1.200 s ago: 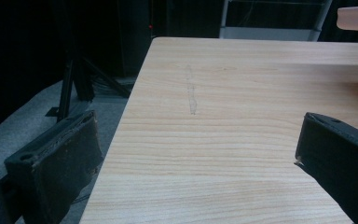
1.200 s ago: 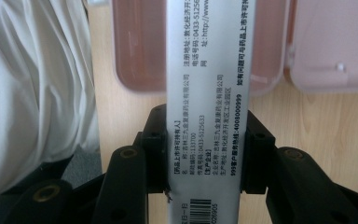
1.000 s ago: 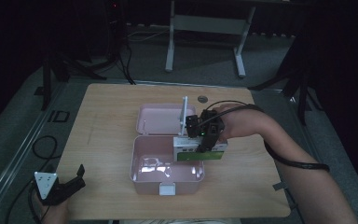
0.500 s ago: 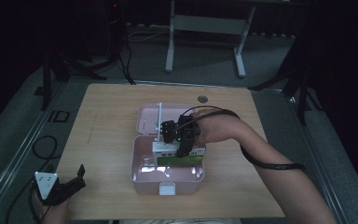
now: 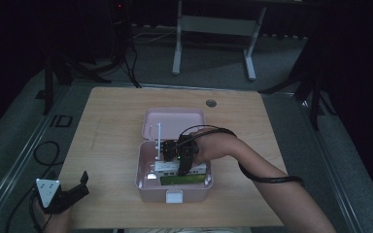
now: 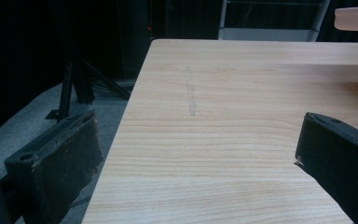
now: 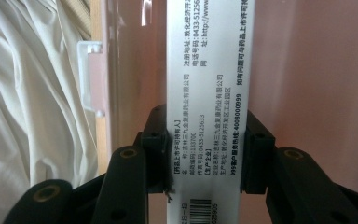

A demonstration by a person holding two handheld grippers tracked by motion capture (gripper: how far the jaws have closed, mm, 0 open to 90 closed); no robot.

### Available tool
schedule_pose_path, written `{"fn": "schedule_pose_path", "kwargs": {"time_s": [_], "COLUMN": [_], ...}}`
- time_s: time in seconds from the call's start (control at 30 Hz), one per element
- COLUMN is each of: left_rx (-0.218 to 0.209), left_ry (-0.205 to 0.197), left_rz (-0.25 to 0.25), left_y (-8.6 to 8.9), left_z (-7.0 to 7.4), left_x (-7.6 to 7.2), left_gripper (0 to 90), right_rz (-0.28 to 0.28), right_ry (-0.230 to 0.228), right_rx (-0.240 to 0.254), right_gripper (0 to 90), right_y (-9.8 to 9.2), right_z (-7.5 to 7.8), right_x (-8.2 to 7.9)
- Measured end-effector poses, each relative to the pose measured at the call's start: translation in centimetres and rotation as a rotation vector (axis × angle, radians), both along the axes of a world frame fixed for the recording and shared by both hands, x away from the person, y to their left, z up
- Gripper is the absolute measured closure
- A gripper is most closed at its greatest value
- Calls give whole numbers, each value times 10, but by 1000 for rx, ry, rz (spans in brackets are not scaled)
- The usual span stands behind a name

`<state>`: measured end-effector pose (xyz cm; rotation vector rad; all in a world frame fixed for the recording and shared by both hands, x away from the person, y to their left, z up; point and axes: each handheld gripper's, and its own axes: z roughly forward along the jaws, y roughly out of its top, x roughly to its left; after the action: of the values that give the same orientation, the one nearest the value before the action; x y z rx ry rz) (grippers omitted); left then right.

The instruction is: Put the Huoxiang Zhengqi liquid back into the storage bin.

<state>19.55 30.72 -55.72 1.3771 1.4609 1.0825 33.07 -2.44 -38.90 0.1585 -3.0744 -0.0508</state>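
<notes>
Since a second ago the right claw (image 5: pixel 178 160) has swung in from the right edge of the pink box (image 5: pixel 145 177) and dropped down into it, so the carton (image 7: pixel 207 116) it carries now sits low inside, over the other packs lying in there. Its jaws are clamped on the narrow sides of that white printed carton, and the right gripper view shows the pink wall and white latch (image 7: pixel 91 77) just beside it. The left claw (image 5: pixel 73 194) hasn't budged, parked at the near left corner of the worktop (image 5: pixel 111 126) with its jaws wide apart and nothing between them. My guess for doing this bit well: keep the carton flat and square to the box walls, settle it onto the packs below before letting go, then lift straight up so nothing gets dragged along or snags the open lid (image 5: pixel 175 119) behind.
</notes>
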Motion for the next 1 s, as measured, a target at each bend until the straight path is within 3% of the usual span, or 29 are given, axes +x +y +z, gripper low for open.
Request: {"fn": "schedule_pose_path", "kwargs": {"time_s": [0.43, 1.0], "left_rx": [-1, 2], "left_ry": [0, 2], "left_rz": [0, -5], "left_y": [0, 0], "left_z": [0, 0], "left_x": [0, 0], "left_gripper": [2, 2], "right_rz": [-9, -21], "right_ry": [36, 64], "right_rx": [-30, -20], "right_gripper": [617, 615], "right_y": [-5, -11], "right_z": [-43, -70], "right_x": [1, 7]}}
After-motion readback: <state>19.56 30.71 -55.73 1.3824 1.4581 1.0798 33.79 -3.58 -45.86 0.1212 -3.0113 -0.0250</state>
